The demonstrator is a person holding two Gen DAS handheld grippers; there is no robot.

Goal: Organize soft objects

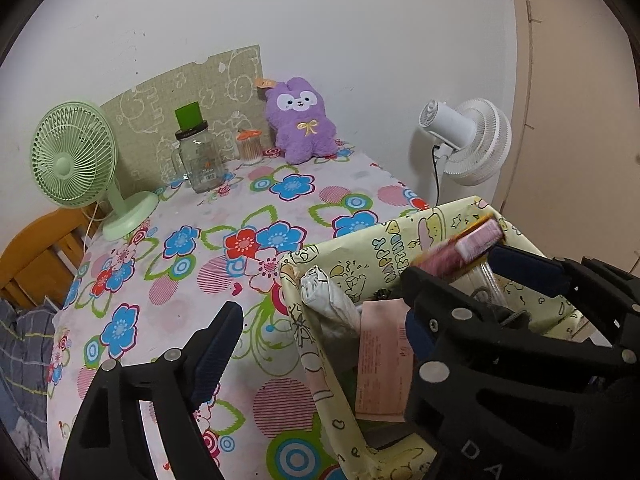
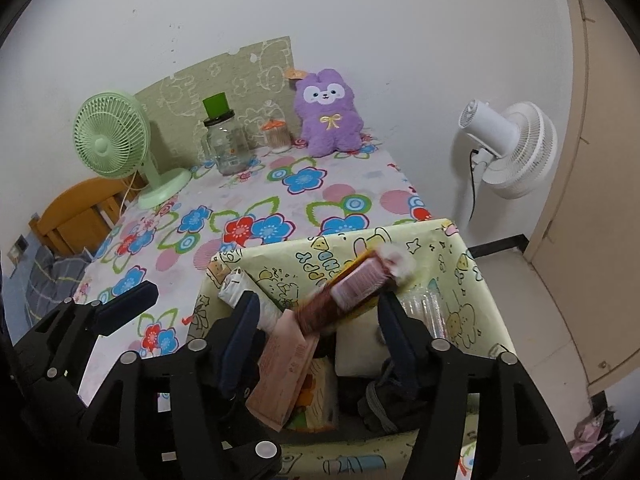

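A yellow cartoon-print storage box (image 2: 460, 264) (image 1: 360, 260) stands at the table's near right corner, holding packets, papers and dark cloth. A pink and brown soft packet (image 2: 352, 288) (image 1: 460, 250), blurred, lies tilted over the box's inside. My right gripper (image 2: 316, 320) is open above the box, its fingers either side of the packet and not closed on it. It also shows in the left wrist view (image 1: 452, 276). My left gripper (image 1: 312, 320) is open, one finger over the tablecloth, left of the box. A purple plush bunny (image 1: 302, 120) (image 2: 330, 114) sits against the far wall.
A green desk fan (image 1: 80, 160), a glass jar with green lid (image 1: 198, 156) and a small toothpick jar (image 1: 250, 146) stand at the back of the floral tablecloth (image 1: 240, 208). A white fan (image 1: 468, 140) stands right of the table. A wooden chair (image 1: 36, 256) is at left.
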